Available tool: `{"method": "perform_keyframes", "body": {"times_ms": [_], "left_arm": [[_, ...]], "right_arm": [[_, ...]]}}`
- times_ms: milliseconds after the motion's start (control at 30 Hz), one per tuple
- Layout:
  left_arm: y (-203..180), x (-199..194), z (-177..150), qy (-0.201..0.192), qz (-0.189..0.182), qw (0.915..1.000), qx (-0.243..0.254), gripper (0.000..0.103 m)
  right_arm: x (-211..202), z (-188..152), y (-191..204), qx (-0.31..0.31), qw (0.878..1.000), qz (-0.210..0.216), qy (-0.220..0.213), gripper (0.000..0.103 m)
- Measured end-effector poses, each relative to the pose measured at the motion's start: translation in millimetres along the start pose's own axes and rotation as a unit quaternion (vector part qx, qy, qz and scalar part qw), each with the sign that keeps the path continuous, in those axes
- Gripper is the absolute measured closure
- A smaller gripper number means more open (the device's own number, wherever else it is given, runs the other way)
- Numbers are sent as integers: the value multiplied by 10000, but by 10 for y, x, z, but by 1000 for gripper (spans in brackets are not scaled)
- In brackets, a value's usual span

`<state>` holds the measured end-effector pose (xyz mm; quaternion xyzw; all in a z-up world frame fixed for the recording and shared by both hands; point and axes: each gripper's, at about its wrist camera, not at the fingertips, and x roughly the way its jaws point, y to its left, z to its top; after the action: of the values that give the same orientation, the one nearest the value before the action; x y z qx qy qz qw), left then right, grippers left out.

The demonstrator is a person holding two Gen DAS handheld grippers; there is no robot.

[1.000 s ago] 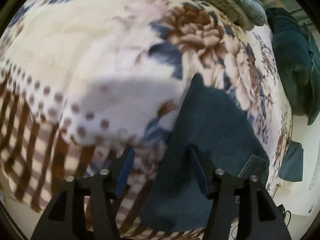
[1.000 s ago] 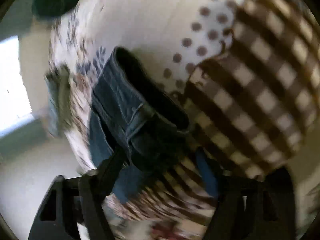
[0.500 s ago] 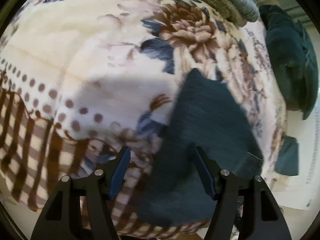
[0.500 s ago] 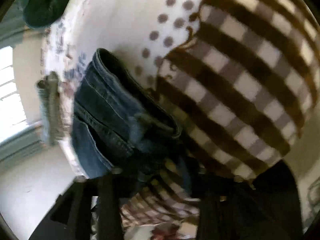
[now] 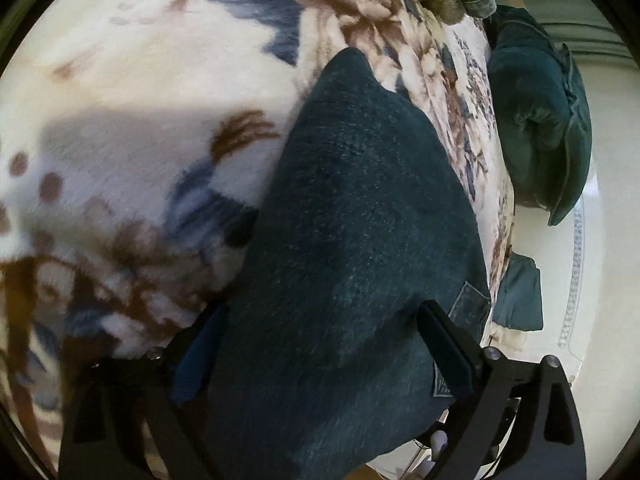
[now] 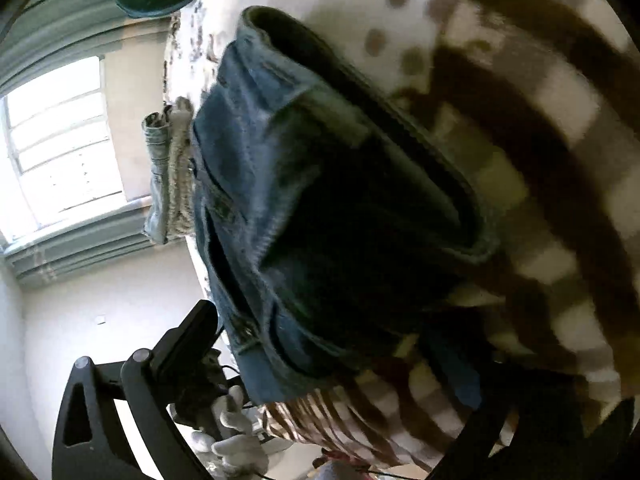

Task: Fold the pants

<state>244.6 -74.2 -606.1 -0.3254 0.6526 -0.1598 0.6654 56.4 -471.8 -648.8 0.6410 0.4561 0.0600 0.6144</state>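
**Both claws let go — fold could slump off the bed edge**

The jeans [image 5: 352, 240] lay folded into a thick bundle on the floral blanket [image 5: 140, 80], close to the bed's edge, w/ the open floor just past them on one side. Seen from the right wrist cam, the jeans [image 6: 328, 200] showed stacked layers, seams and a hem edge facing the lens, the striped part of the blanket [image 6: 560, 160] beside them.

The left gripper [image 5: 320, 344] had just been opening; its jaws stood wide, one either side of the bundle, pads not pressing on the denim as far as I could tell. The right gripper [image 6: 340, 344] had also just been opening, jaws spread about as far as they go, cloth lying between them but nothing pinched. So neither claw had hold of anything.

What could've gone wrong, imo:
- Bundle sat near the edge; thick denim springs back, so the top layer might have popped open or slid toward the floor.
- W/ jaws straddling the cloth, pulling back at an angle could've snagged a seam or pocket and dragged the fold apart.
- Fluffy blanket could catch a fingertip and shift the stack w/ it.
- A gloved hand [image 6: 232, 436] and cables sat low by the right claw; tangling there looked possible.

Both views were blurry, so exact pad contact was hard to call.
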Motion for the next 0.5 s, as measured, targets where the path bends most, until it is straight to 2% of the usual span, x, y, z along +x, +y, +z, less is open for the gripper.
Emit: {"method": "perform_keyframes", "body": {"times_ms": [67, 200, 300, 367, 433, 500], "left_arm": [[-17, 19, 6, 16, 22, 10000, 26, 6], [-54, 46, 19, 42, 86, 9999, 68, 6], [-52, 43, 14, 55, 111, 9999, 104, 6], [-59, 58, 15, 73, 141, 9998, 145, 6], [-65, 69, 17, 81, 163, 9997, 156, 6], [-78, 80, 25, 93, 174, 9997, 144, 6]], "right_arm": [[1, 5, 31, 85, 9997, 233, -28, 0], [42, 42, 47, 341, 9985, 414, 105, 0], [173, -78, 44, 576, 9944, 574, 673, 0], [340, -253, 26, 520, 9932, 269, 1008, 0], [414, -277, 29, 299, 9962, 30, 818, 1], [444, -200, 6, 486, 9981, 86, 380, 1]]}}
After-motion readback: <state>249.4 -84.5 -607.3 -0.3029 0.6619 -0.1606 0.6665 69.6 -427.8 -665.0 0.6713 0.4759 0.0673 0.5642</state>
